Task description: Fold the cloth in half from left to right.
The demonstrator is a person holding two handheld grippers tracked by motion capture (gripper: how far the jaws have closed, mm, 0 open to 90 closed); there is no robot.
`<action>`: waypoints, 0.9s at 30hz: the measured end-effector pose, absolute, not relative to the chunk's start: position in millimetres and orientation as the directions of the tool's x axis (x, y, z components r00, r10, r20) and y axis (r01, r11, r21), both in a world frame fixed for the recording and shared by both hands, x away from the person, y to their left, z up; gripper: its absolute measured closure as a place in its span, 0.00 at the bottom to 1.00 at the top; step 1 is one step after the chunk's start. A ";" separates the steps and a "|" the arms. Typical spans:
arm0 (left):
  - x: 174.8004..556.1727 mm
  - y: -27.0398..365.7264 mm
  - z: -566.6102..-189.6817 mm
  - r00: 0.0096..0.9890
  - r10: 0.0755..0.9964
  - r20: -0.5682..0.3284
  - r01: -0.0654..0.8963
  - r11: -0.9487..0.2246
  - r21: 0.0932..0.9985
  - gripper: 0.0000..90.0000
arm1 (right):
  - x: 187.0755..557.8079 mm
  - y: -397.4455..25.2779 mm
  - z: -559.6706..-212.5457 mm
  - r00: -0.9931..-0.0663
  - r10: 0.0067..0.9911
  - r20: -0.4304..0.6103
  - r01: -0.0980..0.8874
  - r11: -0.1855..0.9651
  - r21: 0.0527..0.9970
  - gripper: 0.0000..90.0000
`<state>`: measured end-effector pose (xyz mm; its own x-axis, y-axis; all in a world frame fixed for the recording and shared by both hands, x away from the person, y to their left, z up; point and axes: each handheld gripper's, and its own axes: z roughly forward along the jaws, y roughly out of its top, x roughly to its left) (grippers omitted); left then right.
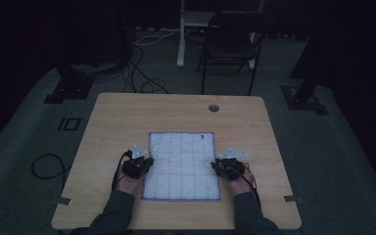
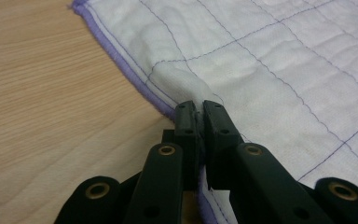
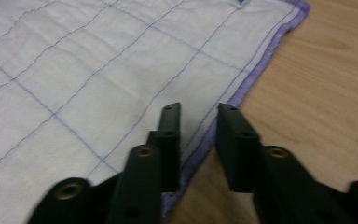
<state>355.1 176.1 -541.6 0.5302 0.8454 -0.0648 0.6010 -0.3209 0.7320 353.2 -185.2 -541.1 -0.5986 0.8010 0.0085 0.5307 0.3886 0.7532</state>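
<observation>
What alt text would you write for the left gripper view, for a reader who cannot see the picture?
The left gripper has its two black jaws shut on a pinched fold at the purple-hemmed edge of a white quilted cloth. The cloth lies flat on a light wooden table, with thin purple stitching in a grid.

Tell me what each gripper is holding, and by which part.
The left gripper is shut on the cloth, pinching a raised fold just inside its purple-hemmed edge. The right gripper is open, straddling the hem, holding nothing.
</observation>
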 end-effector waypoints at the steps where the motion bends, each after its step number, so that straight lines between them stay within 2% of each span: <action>1: 356.3 178.6 -541.5 0.524 0.849 -0.067 0.605 -0.315 0.731 0.95 | 353.2 -185.2 -540.7 -0.595 0.804 0.005 0.527 0.385 0.757 0.89; 13: 359.1 184.3 -540.9 0.517 0.854 -0.063 0.608 -0.314 0.729 0.96 | 356.1 -179.9 -540.3 -0.609 0.793 -0.005 0.499 0.389 0.774 0.92; 27: 359.2 183.6 -533.1 0.515 0.855 -0.065 0.604 -0.308 0.735 0.97 | 360.1 -178.5 -545.9 -0.618 0.786 0.007 0.517 0.400 0.757 0.89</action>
